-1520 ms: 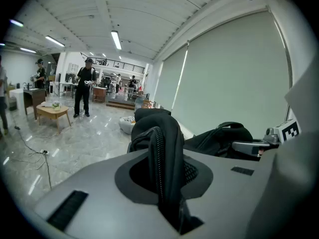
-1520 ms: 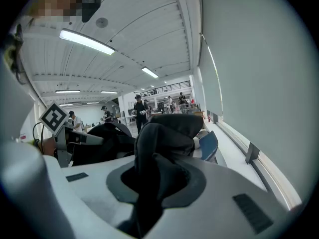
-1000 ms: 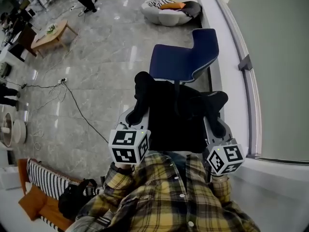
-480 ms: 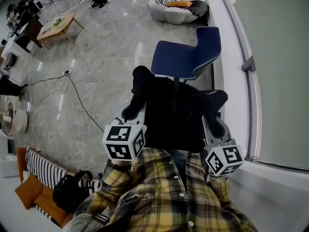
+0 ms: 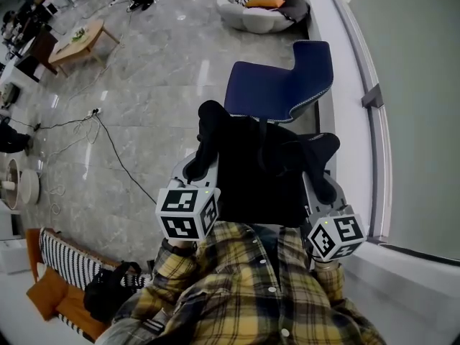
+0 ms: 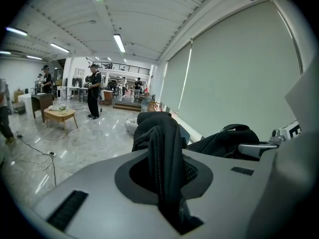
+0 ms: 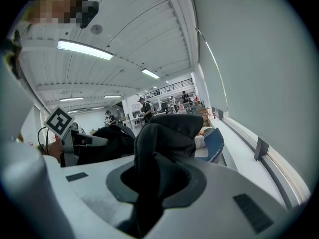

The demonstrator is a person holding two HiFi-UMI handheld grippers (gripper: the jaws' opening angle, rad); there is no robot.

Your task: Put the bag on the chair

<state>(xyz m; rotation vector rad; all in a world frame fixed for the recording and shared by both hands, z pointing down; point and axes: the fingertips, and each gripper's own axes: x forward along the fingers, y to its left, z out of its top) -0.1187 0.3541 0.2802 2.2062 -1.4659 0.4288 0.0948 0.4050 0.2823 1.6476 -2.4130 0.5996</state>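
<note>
In the head view, we held the black bag up between the two grippers, directly in front of our plaid shirt and above the grey floor. The left gripper was clamped on the bag's upper left corner, with a bunched fold of fabric standing up beyond its jaws. The right gripper was clamped on the upper right corner in the same way. The main body of the bag hung between the two grippers. The blue chair stood just beyond the bag, beside the white window ledge. The bag's far edge overlapped the near edge of the seat in this view, and we could not tell whether the two touched. In the left gripper view, the jaws were closed on a fold of black fabric bearing a zip. The fold rose past the jaw tips, and the rest of the bag ran off to the right. In the right gripper view, the jaws were pressed onto a thick black fold of the bag. The chair's blue edge showed beyond that fold and to its right. The left gripper's marker cube appeared at the left, with the bag spanning the space between.
</note>
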